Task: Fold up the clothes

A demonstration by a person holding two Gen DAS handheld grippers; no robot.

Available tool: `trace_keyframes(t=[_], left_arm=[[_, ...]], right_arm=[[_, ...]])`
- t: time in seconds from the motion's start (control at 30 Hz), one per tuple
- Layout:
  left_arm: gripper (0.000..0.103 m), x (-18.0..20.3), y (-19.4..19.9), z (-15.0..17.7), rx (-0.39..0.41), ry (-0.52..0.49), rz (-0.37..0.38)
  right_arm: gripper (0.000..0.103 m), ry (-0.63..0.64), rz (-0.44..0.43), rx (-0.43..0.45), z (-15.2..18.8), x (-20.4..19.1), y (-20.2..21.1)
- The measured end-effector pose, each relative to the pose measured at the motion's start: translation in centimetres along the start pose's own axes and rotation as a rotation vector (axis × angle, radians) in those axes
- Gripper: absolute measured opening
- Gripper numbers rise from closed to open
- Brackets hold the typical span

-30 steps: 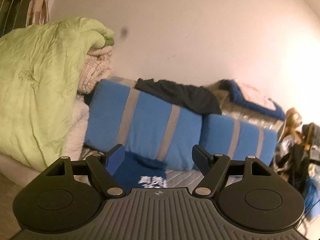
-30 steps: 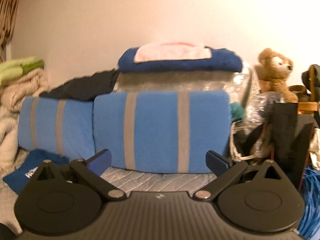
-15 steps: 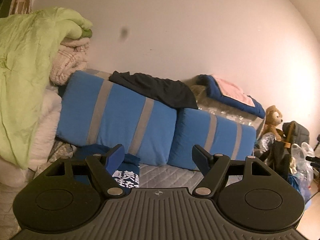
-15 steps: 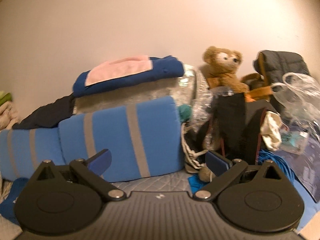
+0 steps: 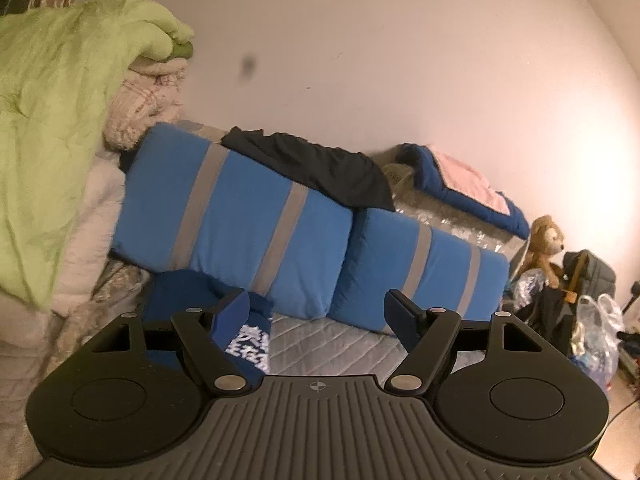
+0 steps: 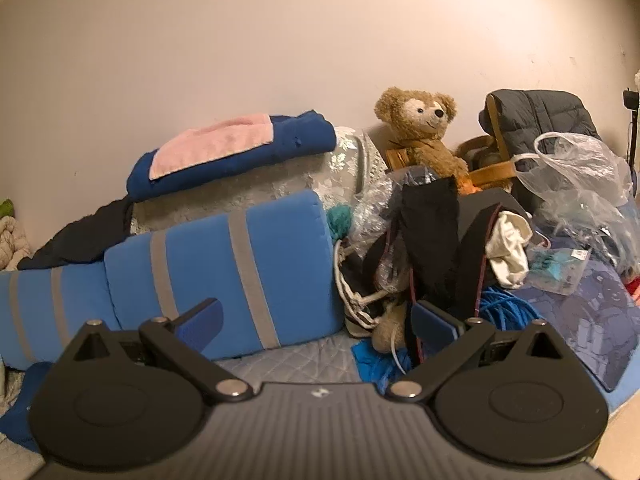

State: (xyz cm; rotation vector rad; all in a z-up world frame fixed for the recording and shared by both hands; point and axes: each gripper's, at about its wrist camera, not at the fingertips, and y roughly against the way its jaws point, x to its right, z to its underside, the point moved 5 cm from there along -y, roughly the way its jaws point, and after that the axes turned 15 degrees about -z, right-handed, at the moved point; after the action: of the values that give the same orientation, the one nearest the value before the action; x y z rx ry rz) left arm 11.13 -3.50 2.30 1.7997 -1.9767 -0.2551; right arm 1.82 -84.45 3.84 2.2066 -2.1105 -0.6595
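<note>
Two blue striped cushions (image 5: 248,236) lean along the bed's (image 5: 320,340) far edge. A navy printed garment (image 5: 244,340) lies on the bed before them, just behind the left gripper's (image 5: 318,314) left finger. Both the left and right gripper (image 6: 316,320) are spread wide, empty.

Counting two blue cushions (image 5: 240,220) (image 5: 420,272) with gray stripes. Spotting one teddy bear (image 6: 420,132), one dark blue shirt with white letters (image 5: 248,340), one black cloth (image 5: 316,168), one green blanket (image 5: 52,120), one clear plastic bag (image 6: 580,184) and one blue rope (image 6: 508,312).
</note>
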Motion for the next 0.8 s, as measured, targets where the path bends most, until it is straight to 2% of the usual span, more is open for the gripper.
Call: trace_keyframes(t=[0.13,0.3,0.4,0.5,0.63,0.7,0.8], left_arm=[[0.074,-1.2,1.3,0.6,-0.068,-0.044,-0.043],[0.074,-2.9,0.4,2.3,-0.179,-0.102,-0.123],[0.074,-3.1,-1.4,5.0,-0.244,-0.095,-0.094],[0.074,-2.8,-4.0,9.0,-0.305,-0.097,-0.067],[0.074,-2.2,-7.7,14.5,-0.335,-0.195,-0.056],[0.074,-2.3,-9.3,16.6,-0.333,-0.235,-0.055],[0.074,-3.3,-11.1,18.2,-0.337,-0.210,-0.088]], right_arm=[[0.102,0.042,0.012,-0.068,-0.2,1.2,1.7],[0.102,0.112,0.051,-0.183,0.6,2.5,1.2],[0.102,0.148,0.061,-0.250,1.5,3.3,0.5],[0.102,0.172,0.011,-0.289,4.5,3.8,-1.7],[0.102,0.185,-0.059,-0.312,10.3,4.1,-5.1],[0.102,0.208,-0.056,-0.328,13.0,4.1,-6.9],[0.102,0.223,-0.044,-0.355,16.7,4.1,-9.3]])
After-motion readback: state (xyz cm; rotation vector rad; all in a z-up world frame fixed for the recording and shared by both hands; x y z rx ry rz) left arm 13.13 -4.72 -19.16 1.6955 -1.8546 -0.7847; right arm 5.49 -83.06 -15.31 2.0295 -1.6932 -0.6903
